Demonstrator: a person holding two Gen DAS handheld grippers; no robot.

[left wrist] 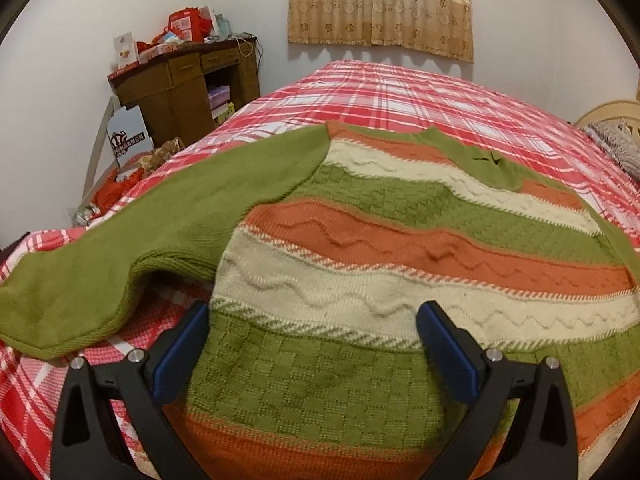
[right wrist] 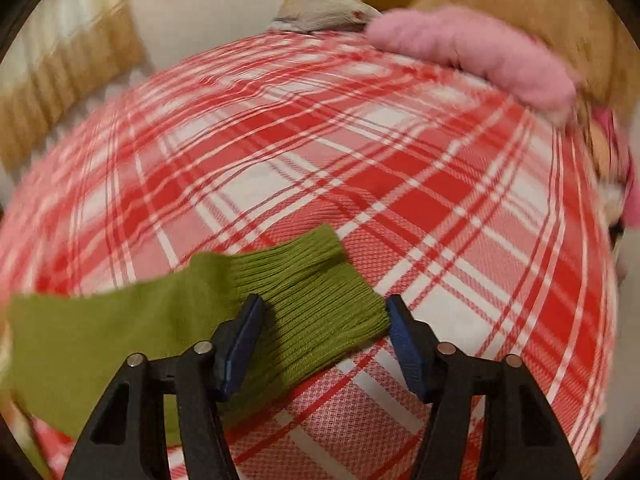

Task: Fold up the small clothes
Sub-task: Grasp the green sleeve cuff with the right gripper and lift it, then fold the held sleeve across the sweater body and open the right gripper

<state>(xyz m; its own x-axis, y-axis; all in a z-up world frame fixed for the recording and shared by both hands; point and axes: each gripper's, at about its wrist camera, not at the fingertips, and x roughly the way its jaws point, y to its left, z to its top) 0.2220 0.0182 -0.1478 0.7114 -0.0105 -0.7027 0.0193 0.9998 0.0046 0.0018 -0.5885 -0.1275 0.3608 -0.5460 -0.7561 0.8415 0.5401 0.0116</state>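
Green, orange and cream striped sweater, red-and-white plaid bedsheet, pink fuzzy garment, beige floral curtain

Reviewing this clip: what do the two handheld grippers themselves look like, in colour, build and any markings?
Both look identical. The left gripper and right gripper each have two black plastic fingers with triangular cut-outs, silver round bolt heads at the joints, and flat blue pads on the inner faces. No cables, labels or sleeves are visible in either wrist view.
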